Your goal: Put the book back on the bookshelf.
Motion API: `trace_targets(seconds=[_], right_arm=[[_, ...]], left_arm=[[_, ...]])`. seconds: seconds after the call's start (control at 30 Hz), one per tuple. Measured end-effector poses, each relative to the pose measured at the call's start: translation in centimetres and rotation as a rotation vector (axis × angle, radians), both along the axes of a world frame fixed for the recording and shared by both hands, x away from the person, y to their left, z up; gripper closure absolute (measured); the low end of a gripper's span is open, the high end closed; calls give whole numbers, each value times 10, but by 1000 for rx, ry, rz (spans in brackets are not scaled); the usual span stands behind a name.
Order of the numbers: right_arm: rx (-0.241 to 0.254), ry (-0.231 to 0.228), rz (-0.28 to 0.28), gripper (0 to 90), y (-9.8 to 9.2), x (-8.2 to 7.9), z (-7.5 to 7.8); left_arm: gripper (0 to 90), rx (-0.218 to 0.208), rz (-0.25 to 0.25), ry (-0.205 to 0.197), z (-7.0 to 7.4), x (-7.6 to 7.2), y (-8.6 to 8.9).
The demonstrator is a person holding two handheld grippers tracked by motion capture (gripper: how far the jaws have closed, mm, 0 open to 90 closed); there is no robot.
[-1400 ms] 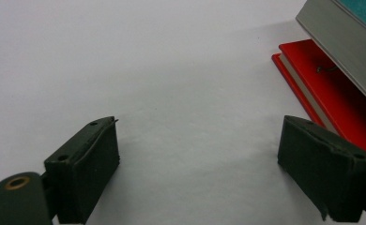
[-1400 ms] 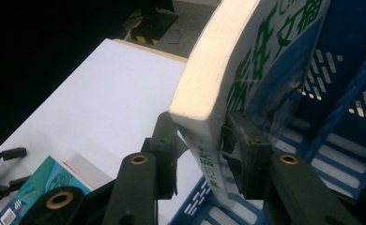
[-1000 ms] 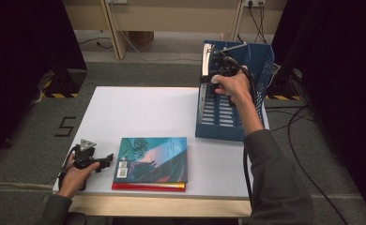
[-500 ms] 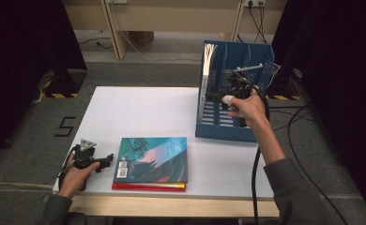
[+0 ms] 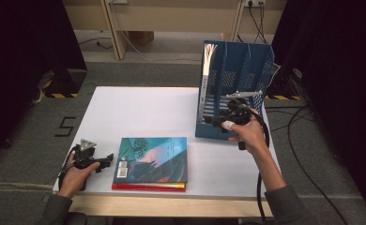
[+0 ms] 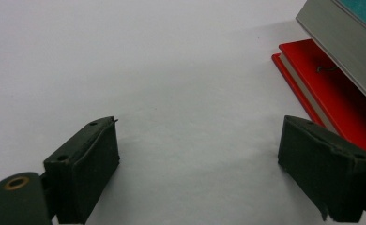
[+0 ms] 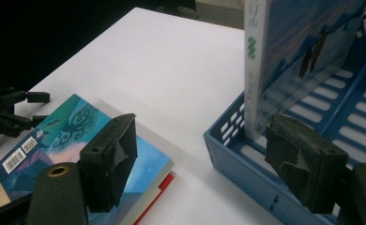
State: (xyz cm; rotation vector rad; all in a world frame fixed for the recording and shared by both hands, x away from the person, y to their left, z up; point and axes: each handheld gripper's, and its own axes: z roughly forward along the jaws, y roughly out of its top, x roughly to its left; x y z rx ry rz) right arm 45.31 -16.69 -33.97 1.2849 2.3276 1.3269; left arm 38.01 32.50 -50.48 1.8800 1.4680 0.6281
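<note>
One book (image 7: 291, 56) already stands upright in the left-most slot of the blue file rack (image 5: 235, 93), spine toward me, glossy cover with blue artwork, white page edges showing at the top in the high view. That part looks done. My right gripper (image 5: 224, 123) sits just in front of the rack's open end, fingers (image 7: 110, 159) spread with nothing between them; they have just been opening, so I judge the book as released and standing on its own. Left to do: two more books lie stacked flat near the front edge of the counter (image 5: 139, 112), well apart from the rack. The top one is the teal book (image 5: 153, 157), a thin hardcover, shiny, swirly artwork, barcode sticker at one corner. Under it lies the red book (image 6: 331, 89), matte red cover, pale page block, sticking out a little past the teal one. My left gripper (image 5: 99, 161) rests on the counter just beside the stack's left edge, fingers (image 6: 85, 164) spread wide, empty, not touching either book. The rack is rigid perforated plastic with upright dividers and slotted walls. The counter is plain white, smooth and matte. Fingers carry dark, rough rubbery pads.
</note>
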Motion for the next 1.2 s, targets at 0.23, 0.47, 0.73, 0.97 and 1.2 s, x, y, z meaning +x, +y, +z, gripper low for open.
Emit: trace_targets(seconds=[0.23, 0.47, 0.73, 0.97, 1.2], right_arm=[[40, 10, -2, 246, 0, -14, -22], [65, 20, 8, 240, 1, -24, -43], [53, 51, 13, 244, 1, -36, -70], [50, 105, 28, 245, 4, -39, -92], [52, 137, 40, 238, 8, -42, -103]], left_arm=[[115, 1, -1, 3, 0, 0, 0], [115, 1, -1, 4, 0, 0, 0], [116, 2, -1, 3, 0, 0, 0], [116, -2, 0, 1, 0, 0, 0], [116, -3, 0, 1, 0, 0, 0]])
